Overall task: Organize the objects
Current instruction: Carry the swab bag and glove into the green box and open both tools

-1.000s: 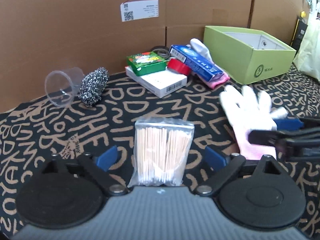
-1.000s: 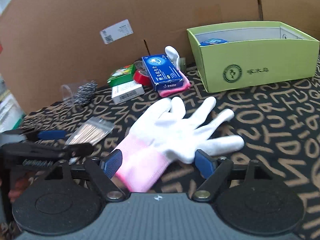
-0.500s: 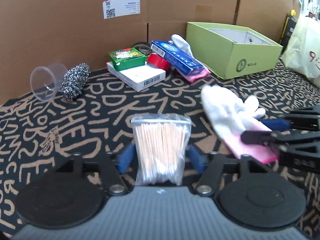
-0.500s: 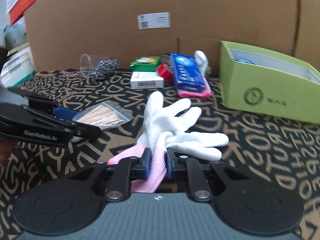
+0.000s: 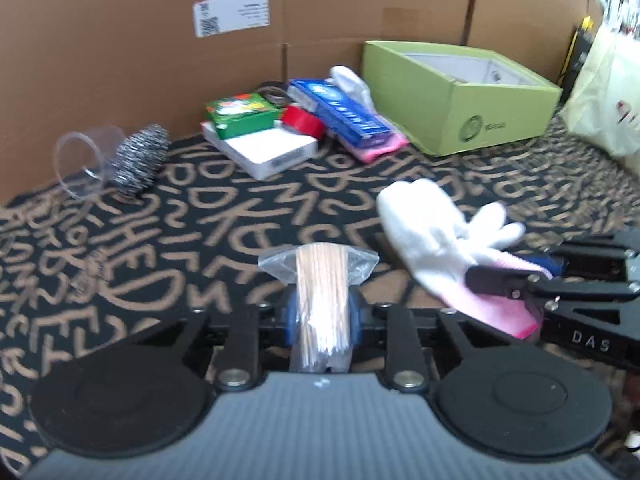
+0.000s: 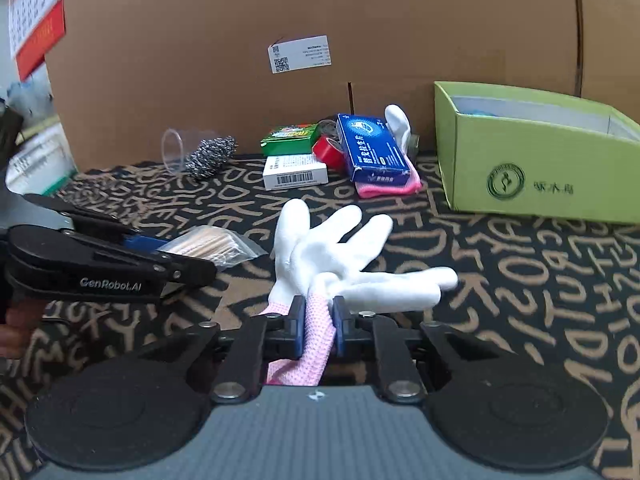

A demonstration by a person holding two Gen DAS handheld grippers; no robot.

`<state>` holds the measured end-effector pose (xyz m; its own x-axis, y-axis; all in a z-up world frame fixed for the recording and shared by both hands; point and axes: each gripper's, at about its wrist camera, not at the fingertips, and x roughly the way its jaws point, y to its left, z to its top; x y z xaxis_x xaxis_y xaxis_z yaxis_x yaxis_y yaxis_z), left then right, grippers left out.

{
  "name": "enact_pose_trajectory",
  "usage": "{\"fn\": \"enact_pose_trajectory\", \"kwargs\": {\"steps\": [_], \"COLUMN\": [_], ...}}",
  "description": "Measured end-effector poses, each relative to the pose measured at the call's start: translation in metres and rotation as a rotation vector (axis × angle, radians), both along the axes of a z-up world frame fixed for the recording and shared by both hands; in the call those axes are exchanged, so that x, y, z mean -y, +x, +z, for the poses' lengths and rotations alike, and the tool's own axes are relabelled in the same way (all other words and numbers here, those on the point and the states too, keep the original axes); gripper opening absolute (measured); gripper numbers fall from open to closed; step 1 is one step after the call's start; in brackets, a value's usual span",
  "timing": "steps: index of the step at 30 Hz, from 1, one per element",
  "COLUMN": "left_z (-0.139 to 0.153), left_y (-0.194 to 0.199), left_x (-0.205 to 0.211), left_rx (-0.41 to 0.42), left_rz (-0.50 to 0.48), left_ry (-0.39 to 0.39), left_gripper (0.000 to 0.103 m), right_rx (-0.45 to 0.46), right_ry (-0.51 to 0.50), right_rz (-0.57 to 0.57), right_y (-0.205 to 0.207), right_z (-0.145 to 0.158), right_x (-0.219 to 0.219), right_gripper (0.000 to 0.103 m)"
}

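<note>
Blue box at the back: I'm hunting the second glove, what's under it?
Under the blue box lies a glove: pink cuff in front, white fingers behind. Its palm is covered.

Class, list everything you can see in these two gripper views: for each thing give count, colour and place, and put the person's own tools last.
Bag of wooden sticks: one, clear bag, tan sticks, in the left gripper.
Glove: one, white with pink cuff, in the right gripper.
Second glove: one, white and pink, under the blue box.
Blue box: one, blue, back centre.
Green box: one, on the white box.
Red roll: one, between the boxes.
Steel scourer: one, silver, back left.
Plastic cup: one, clear, on its side.
Open carton: one, lime green, right.
Cloth: black, tan letters.
Left gripper: black, shut.
Right gripper: black, shut.
</note>
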<state>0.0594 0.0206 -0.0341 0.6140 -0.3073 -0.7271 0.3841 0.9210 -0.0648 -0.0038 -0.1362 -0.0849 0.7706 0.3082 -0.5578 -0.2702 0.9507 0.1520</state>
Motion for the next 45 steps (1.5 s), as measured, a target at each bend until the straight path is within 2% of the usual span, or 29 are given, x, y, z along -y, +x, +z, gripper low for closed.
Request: {"fn": "enact_pose_trajectory", "kwargs": {"steps": [4,10,13,18,23,25,29,33,34,36,37,38,39,40,41,43,45], "left_z": [0.02,0.072,0.097,0.123,0.11,0.099,0.074,0.047,0.041,0.034,0.033,0.034,0.036,0.04,0.045,0.054,0.063], "left_y": [0.0,0.014,0.03,0.076,0.13,0.153,0.182,0.201,0.204,0.205,0.204,0.201,0.198,0.194,0.19,0.179,0.164], "left_x": [0.016,0.067,0.1,0.157,0.204,0.22,0.239,0.249,0.252,0.253,0.251,0.248,0.243,0.238,0.232,0.218,0.205], "left_rx": [0.003,0.084,0.143,0.194,0.18,0.167,0.13,0.091,0.087,0.092,0.109,0.137,0.158,0.172,0.187,0.216,0.243], "left_rz": [-0.061,-0.203,-0.251,-0.255,-0.223,-0.209,-0.202,-0.201,-0.207,-0.221,-0.205,-0.192,-0.186,-0.173,-0.155,-0.127,-0.107], "left_ry": [-0.066,-0.146,-0.148,-0.151,-0.113,-0.1,-0.088,-0.058,-0.051,-0.055,-0.055,-0.06,-0.067,-0.078,-0.096,-0.132,-0.166], "left_gripper": [0.023,0.023,0.023,0.023,0.023,0.023,0.023,0.024,0.027,0.047,0.06,0.073,0.08,0.092,0.098,0.103,0.103], "right_rx": [0.026,0.135,0.181,0.232,0.234,0.217,0.153,0.065,0.041,0.017,0.029,0.024,0.027,0.052,0.08,0.116,0.157], "right_ry": [0.056,0.025,0.003,-0.039,-0.028,-0.045,-0.159,-0.183,-0.186,-0.186,-0.192,-0.209,-0.222,-0.223,-0.22,-0.207,-0.177], "right_rz": [-0.007,-0.091,-0.134,-0.239,-0.309,-0.299,-0.256,-0.203,-0.195,-0.188,-0.192,-0.206,-0.225,-0.241,-0.254,-0.277,-0.302], "right_y": [-0.018,-0.025,-0.015,0.027,0.088,0.116,0.162,0.19,0.196,0.204,0.204,0.204,0.201,0.196,0.188,0.175,0.159], "right_z": [0.018,0.063,0.087,0.114,0.113,0.105,0.08,0.057,0.051,0.043,0.043,0.045,0.047,0.05,0.055,0.067,0.08], "right_x": [0.029,0.085,0.112,0.15,0.185,0.195,0.203,0.209,0.209,0.21,0.21,0.21,0.212,0.215,0.217,0.221,0.222], "right_gripper": [0.015,0.015,0.015,0.015,0.015,0.016,0.016,0.016,0.016,0.02,0.028,0.041,0.049,0.064,0.07,0.071,0.072]}}
